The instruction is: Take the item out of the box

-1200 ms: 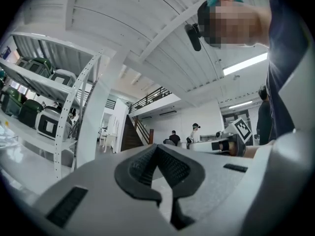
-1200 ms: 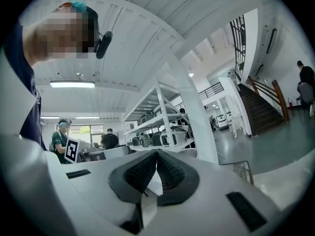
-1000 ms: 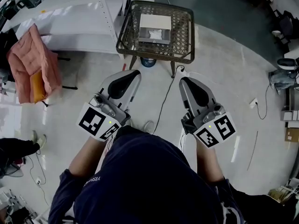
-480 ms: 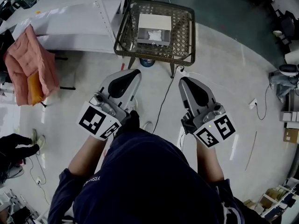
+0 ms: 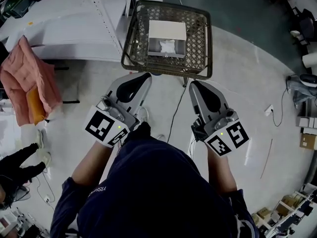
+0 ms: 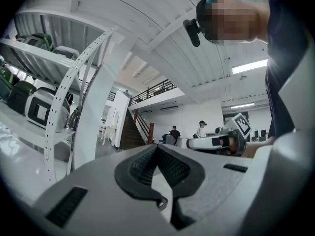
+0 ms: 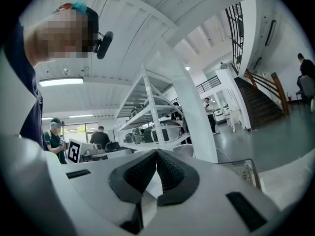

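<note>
Pale grey concrete floor (image 5: 237, 83) fills the head view, seen from steeply above. At the top centre stands a small brown woven surface (image 5: 198, 48) with a raised rim, on thin legs. A white box (image 5: 167, 29) sits in the middle of it, open at the top. The item (image 5: 167, 46), a crumpled white thing, lies inside the box toward its near side.

A person in a dark blue top (image 5: 153, 192) fills the lower part of the view and holds both tools out level toward the woven surface. The left claw (image 5: 146, 76) is just short of the surface's near edge, with its tips pressed together and nothing between them. The right claw (image 5: 193, 84) is level with it and well apart from it to the right, also pressed together and empty. In the left gripper view and the right gripper view, the ribbed black pads of each claw meet at the tip. Neither claw touches the box or the surface.

A thin black cable (image 5: 174, 113) runs across the floor between the two claws. White metal shelving (image 5: 59, 24) stands at the upper left, and a pink cloth (image 5: 25, 83) hangs at the far left.
</note>
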A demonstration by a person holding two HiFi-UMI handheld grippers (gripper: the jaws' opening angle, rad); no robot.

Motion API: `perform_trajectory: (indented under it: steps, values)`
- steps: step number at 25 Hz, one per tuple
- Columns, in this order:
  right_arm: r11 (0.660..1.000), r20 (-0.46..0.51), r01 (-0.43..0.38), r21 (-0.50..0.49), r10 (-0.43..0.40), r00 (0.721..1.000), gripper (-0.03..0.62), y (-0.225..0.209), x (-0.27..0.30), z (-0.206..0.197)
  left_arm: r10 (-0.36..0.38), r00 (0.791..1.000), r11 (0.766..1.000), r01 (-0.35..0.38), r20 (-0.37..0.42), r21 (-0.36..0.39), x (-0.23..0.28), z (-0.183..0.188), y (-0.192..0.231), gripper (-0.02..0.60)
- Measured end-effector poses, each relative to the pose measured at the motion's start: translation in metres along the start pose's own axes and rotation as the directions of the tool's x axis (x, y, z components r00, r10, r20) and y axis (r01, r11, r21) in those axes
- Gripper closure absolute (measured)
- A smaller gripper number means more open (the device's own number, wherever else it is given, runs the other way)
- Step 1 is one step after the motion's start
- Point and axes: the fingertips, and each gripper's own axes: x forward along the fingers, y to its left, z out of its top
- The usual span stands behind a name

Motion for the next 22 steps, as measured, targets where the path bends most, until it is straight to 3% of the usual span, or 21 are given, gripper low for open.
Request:
perform_trajectory:
  steps: [10,22]
  values:
    - [0.998,-0.008,0.068,0.012,-0.068,0.998,0.569,-0.038,0.081,0.005,-0.060,0.998,0.998,0.060,-0.033,0.002,0.041,-0.003,0.085,0.575]
    - [0.992,-0.032,0.125,0.025,-0.124,0.992,0.569,-0.076,0.116,0.005,-0.095,0.993,0.995,0.093,-0.074,-0.024,0.076,-0.021,0.127,0.575]
